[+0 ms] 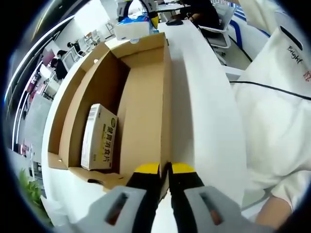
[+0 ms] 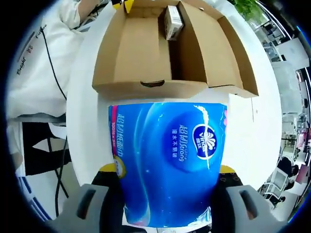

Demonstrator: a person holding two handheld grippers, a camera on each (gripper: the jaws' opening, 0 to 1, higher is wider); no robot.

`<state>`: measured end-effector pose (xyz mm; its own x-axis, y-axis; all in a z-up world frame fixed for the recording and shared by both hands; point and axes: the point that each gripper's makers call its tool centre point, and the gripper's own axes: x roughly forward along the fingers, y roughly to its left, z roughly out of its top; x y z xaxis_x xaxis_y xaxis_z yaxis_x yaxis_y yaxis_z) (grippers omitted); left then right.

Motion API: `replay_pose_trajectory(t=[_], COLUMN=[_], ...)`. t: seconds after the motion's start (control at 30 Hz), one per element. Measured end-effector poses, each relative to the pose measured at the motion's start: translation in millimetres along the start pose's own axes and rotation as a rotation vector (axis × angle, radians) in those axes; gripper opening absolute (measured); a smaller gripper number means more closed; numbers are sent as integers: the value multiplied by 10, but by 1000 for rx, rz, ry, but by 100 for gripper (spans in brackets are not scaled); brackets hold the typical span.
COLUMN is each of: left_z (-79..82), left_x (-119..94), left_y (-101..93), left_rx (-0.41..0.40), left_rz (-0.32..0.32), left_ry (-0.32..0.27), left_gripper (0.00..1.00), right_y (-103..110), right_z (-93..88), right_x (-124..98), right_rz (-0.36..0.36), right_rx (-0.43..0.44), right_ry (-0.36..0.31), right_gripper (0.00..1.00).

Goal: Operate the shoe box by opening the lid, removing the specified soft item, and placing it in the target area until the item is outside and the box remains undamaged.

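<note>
White tabletop (image 1: 204,111) stretches away from me in the left gripper view, with office desks and chairs blurred far off at twelve o'clock. On it sits the open cardboard shoe box (image 1: 146,92), its lid folded out flat toward nine o'clock. My left gripper (image 1: 165,171) pinches the box's near wall edge between its yellow-tipped jaws, which stand narrow, nearly touching. Inside the box, at about eight o'clock, lies a small cream packet (image 1: 98,138) with green and yellow print. A person's white clothing (image 1: 277,97) fills the three o'clock side, a black cable (image 1: 272,88) running across it.

In the right gripper view, the same table (image 2: 243,131) carries the shoe box (image 2: 141,53) at twelve o'clock, the small packet (image 2: 172,22) lying in its far end. My right gripper (image 2: 167,170) holds the soft item, a blue tissue pack (image 2: 167,165), squeezed between its jaws. The pack is glossy blue plastic with white swirls, white lettering and a pink strip on its nine o'clock edge. It is outside the box, over the table just beside the box's near wall.
</note>
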<state>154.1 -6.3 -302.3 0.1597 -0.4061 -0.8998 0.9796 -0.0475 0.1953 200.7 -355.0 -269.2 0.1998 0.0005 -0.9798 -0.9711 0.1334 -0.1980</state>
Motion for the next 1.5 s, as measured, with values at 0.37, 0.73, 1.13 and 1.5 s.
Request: replay_pose_trajectory(t=[0.37,0.73,1.13,1.5], left_z=[-1,-1,-5,-9], left_x=[1,-1,2,3], left_y=[-2,-2,-11,-7], left_rx=[1,2,4,2], left_rz=[-5,4,4,8], left_ry=[-2,-6,-3,-4], left_gripper=[5,6,6,6], right_y=[-7,50,23,39], right_z=[-12,-30,-13,23], right_x=[73,113,117,24], right_rz=[-1,24,-23,-61], right_rx=[-10,16,-22,-43], right_ry=[7,2,-20,-16], right_gripper=[71,73,76,75])
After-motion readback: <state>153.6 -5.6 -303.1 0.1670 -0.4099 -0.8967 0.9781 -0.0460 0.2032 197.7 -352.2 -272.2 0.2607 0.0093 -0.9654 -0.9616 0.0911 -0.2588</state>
